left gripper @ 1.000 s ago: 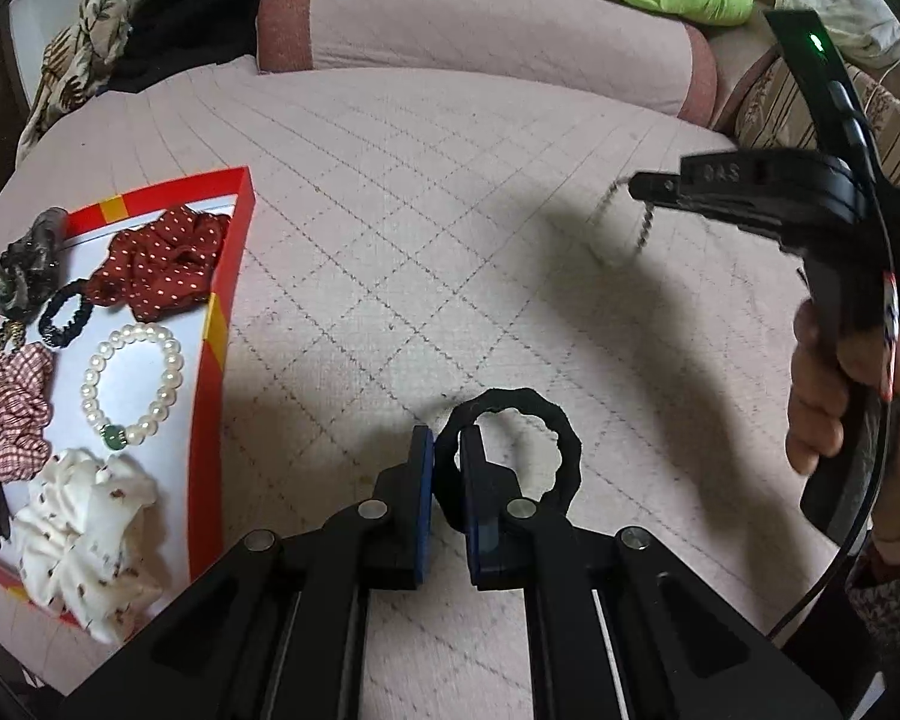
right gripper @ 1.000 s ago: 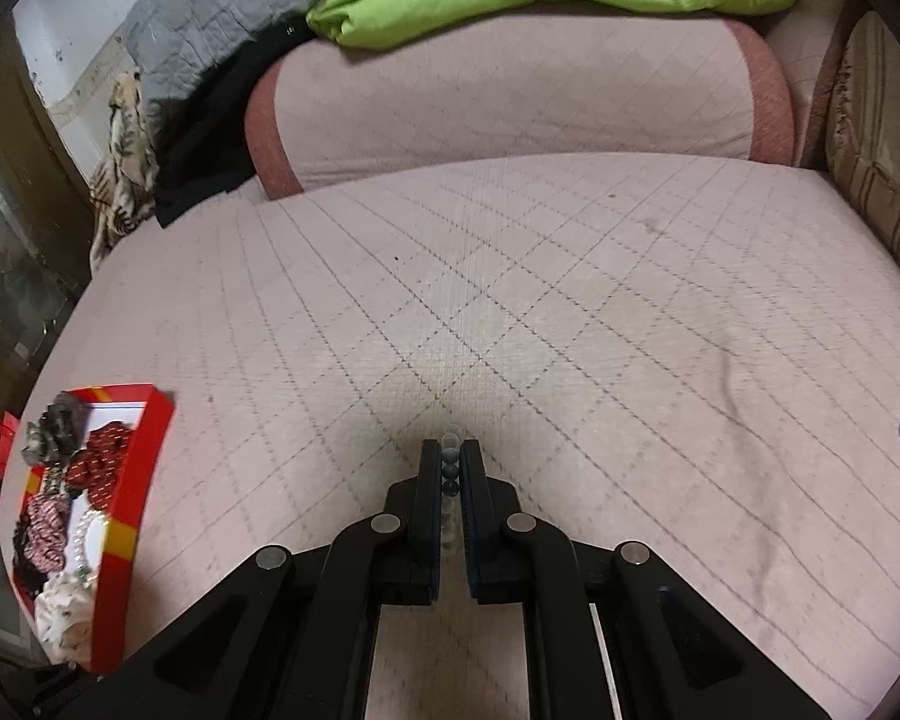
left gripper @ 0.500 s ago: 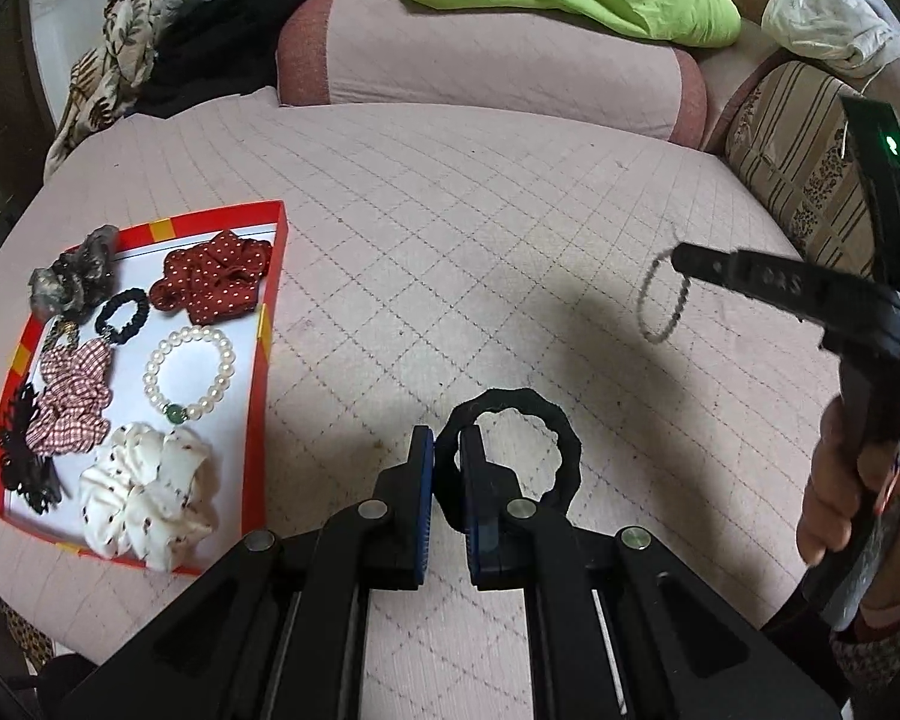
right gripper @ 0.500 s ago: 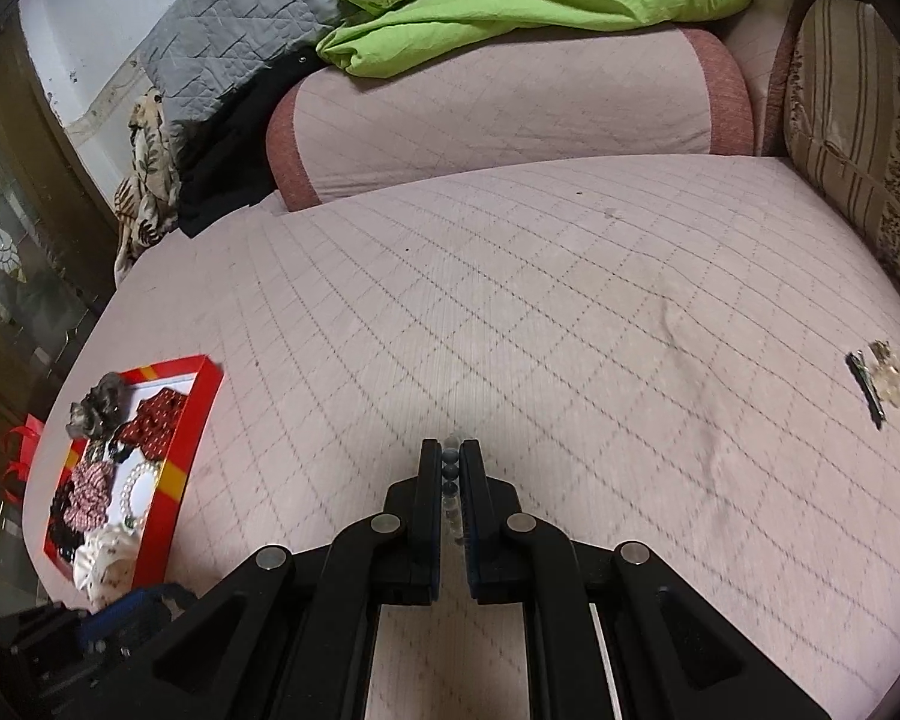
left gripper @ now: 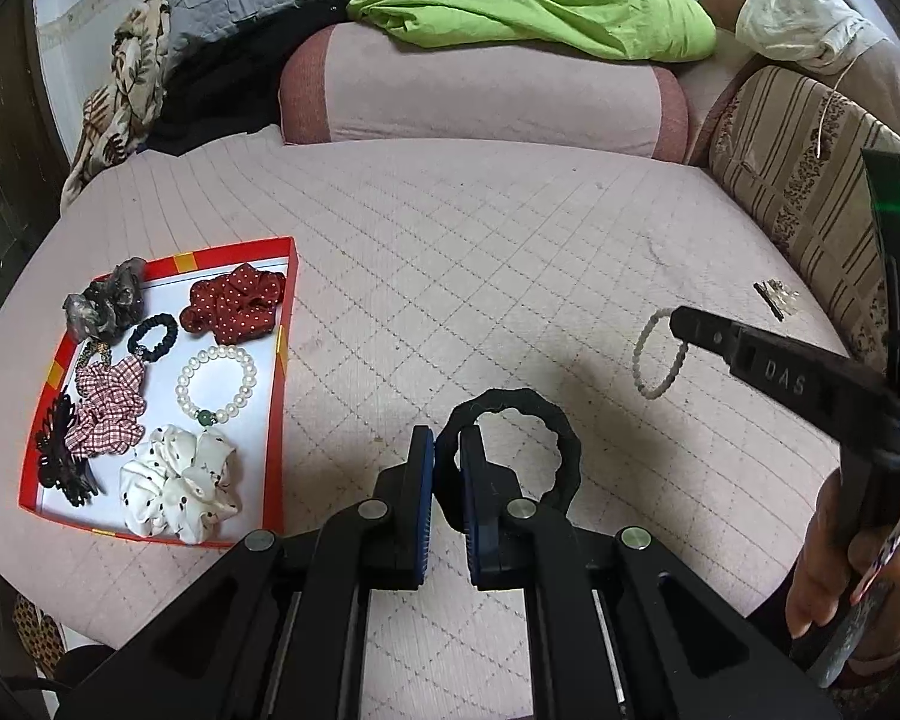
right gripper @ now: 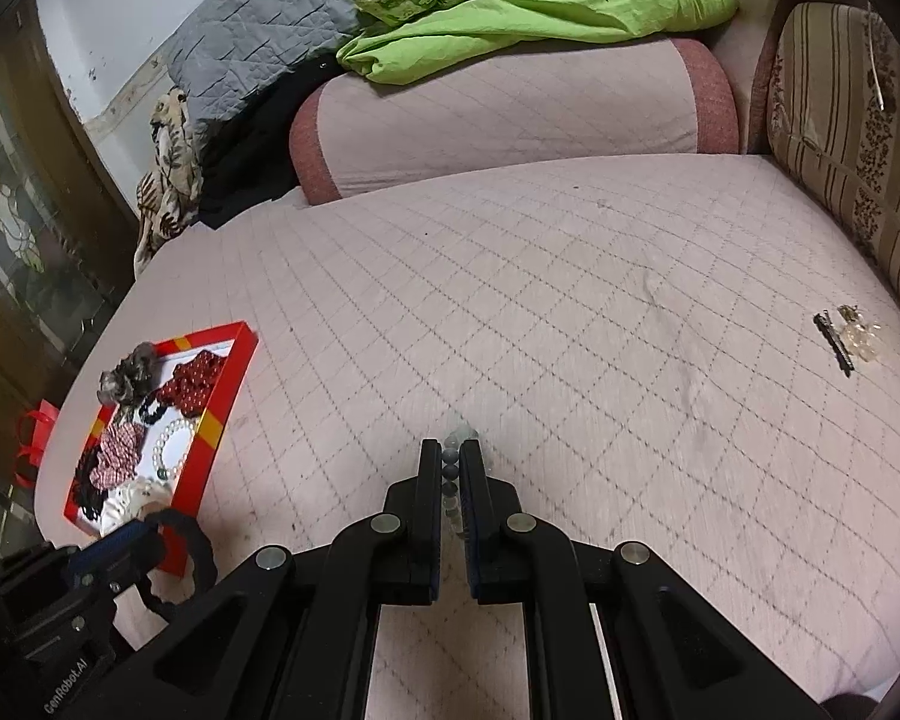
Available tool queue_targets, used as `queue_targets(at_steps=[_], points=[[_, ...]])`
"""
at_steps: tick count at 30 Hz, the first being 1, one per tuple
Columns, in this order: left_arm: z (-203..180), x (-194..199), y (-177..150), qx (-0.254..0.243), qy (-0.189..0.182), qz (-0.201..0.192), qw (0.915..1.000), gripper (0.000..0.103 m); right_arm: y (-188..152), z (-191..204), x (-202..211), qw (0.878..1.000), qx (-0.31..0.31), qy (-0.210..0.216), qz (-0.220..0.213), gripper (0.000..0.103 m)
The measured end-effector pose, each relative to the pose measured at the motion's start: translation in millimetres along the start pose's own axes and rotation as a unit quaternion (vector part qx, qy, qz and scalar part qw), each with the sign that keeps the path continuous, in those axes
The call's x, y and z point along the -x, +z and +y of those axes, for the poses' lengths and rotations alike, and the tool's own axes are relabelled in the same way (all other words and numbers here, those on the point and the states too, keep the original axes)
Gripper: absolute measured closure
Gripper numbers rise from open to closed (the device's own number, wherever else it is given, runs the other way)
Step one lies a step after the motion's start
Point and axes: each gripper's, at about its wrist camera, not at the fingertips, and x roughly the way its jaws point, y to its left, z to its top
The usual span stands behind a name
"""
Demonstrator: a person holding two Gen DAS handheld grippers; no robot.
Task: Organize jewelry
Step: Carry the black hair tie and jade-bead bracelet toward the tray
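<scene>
A red-rimmed tray (left gripper: pixel 285 360) near the bed's left edge holds scrunchies, a pearl bracelet (left gripper: pixel 216 384) and a dark clip. The left tongs (left gripper: pixel 447 450) clamp a black hair tie (left gripper: pixel 510 450); the right tongs (right gripper: pixel 451 459) grip a pale beaded bracelet (left gripper: pixel 657 360). Bare quilted bed (left gripper: pixel 480 270) spreads between them.

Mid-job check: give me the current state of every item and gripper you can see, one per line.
left gripper: shut on the black hair tie, lifted off the bed
right gripper: shut on the pale bead bracelet, which hangs free
red tray: flat on the bed, open, holding scrunchies and a pearl bracelet
hair pin and clear trinket: lying loose on the bed, not yet collected
</scene>
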Motion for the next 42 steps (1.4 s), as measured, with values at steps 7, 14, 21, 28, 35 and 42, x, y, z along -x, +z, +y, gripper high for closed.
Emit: queue_targets(at_steps=[7, 14, 21, 28, 35, 42], points=[[1, 11, -5, 0.001, 0.009, -0.007, 0.9999, 0.095, -11, 9, 11, 1.000, 0.005, 0.002, 0.002, 0.096], [4, 21, -9, 0.006, 0.026, -0.015, 0.9995, 0.095, -18, 23, 23, 1.000, 0.022, -0.009, -0.002, 0.096], [12, 30, -12, 0.017, 0.032, -0.026, 0.9990, 0.095, -24, 48, 37, 0.998, 0.053, -0.031, -0.013, 0.096], [22, 35, -13, 0.034, 0.035, -0.031, 0.9984, 0.095, -32, 60, 42, 0.997, 0.063, -0.048, -0.011, 0.096], [30, 41, -15, 0.043, 0.045, -0.041, 0.9972, 0.095, -37, 69, 46, 0.994, 0.076, -0.073, -0.006, 0.096], [40, 45, -17, 0.055, 0.054, -0.047, 0.9959, 0.095, -41, 82, 49, 0.991, 0.089, -0.098, 0.000, 0.096]])
